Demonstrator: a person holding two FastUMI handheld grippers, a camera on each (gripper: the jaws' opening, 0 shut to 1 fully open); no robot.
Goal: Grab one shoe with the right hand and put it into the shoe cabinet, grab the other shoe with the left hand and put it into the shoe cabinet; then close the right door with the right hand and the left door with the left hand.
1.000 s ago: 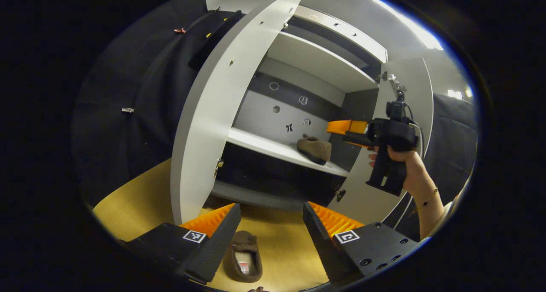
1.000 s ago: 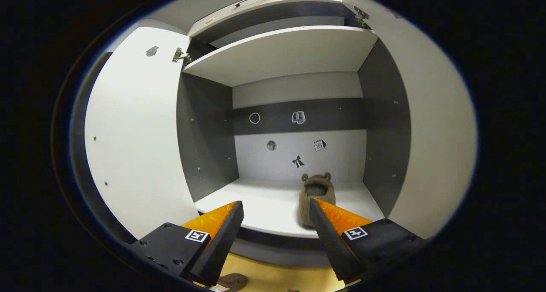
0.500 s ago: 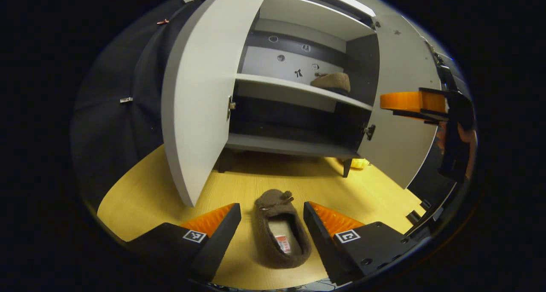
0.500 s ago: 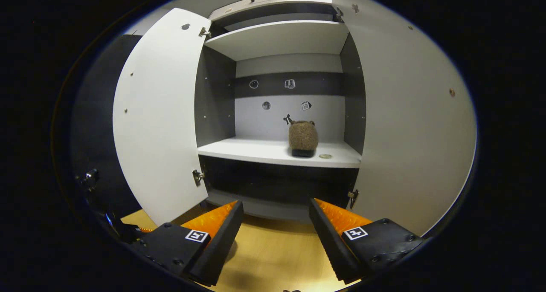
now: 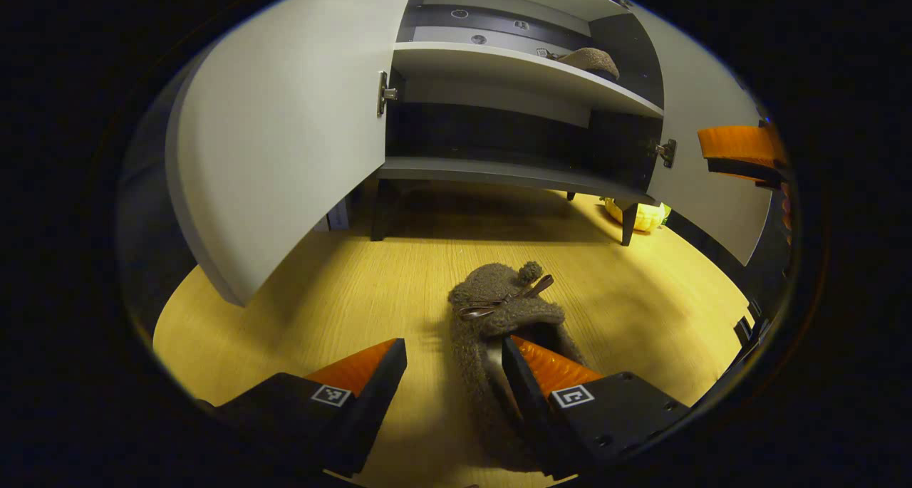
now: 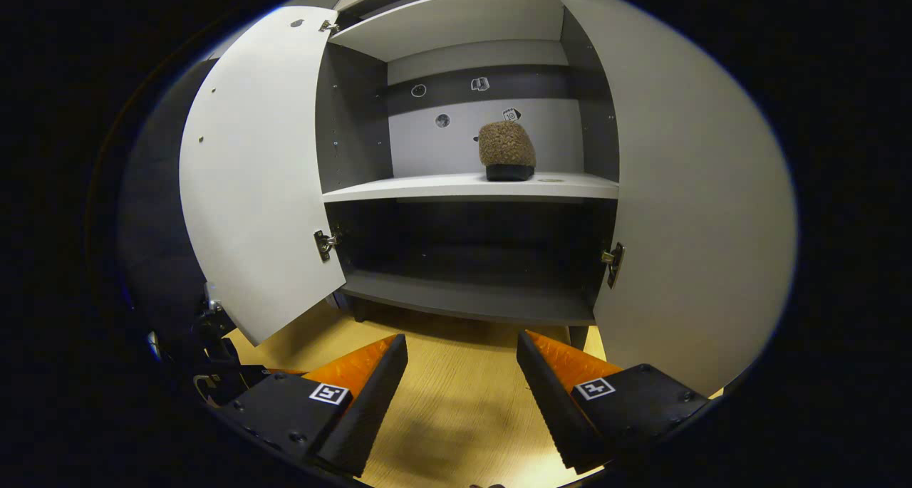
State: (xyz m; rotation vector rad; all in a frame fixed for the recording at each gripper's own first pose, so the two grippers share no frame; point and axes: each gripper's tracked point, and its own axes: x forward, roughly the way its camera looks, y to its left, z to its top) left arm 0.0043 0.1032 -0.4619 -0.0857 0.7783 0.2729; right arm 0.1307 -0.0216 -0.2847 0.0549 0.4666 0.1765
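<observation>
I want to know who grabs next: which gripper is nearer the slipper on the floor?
Left. The left gripper straddles the floor slipper, one finger inside it; the right gripper hangs back, facing the cabinet.

1. Yellow wood-grain floor (image 5: pixel 342 288), lit bright, shadowed under the furniture.
2. Small yellow round object (image 5: pixel 639 216) on the floor by a dark leg, partly hidden.
3. Small stickers (image 6: pixel 479 84) on the back panel.

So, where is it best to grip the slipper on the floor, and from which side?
Grip the slipper by one side wall of its open heel end, coming from above: the left gripper already has one finger inside the opening, the other outside on the floor.
</observation>
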